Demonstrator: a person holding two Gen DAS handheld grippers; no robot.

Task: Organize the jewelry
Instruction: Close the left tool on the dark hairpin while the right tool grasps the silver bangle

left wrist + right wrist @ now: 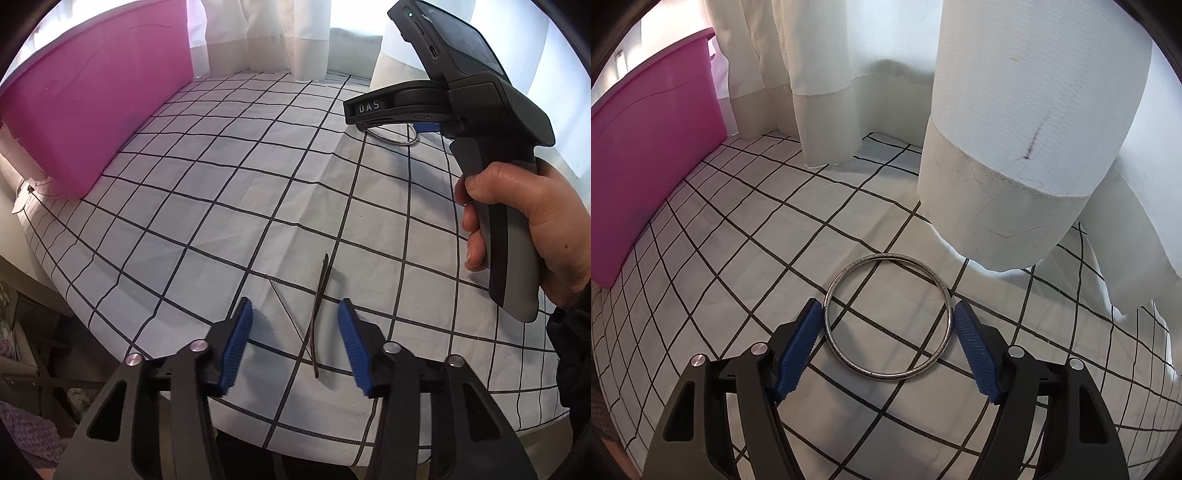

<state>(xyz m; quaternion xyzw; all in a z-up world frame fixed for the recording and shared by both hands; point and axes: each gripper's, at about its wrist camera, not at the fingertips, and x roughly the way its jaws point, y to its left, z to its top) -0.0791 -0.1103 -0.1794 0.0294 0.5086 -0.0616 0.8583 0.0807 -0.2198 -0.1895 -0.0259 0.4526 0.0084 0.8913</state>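
A silver bangle point(888, 317) lies flat on the checked cloth. My right gripper point(888, 321) is open, its blue pads on either side of the bangle, close to its rim. The bangle also shows in the left wrist view point(397, 136), partly hidden under the right gripper's body point(480, 110). A thin dark hair clip point(319, 314) lies on the cloth between the pads of my open left gripper point(295, 328), with a thin dark stick point(288, 317) crossing beside it. The pads do not touch the clip.
A pink plastic bin point(96, 110) stands at the left on the checked cloth point(221, 184); it also shows in the right wrist view point(646, 166). White curtains point(1015, 147) hang onto the table's far edge. The table's near-left edge point(74, 295) drops off.
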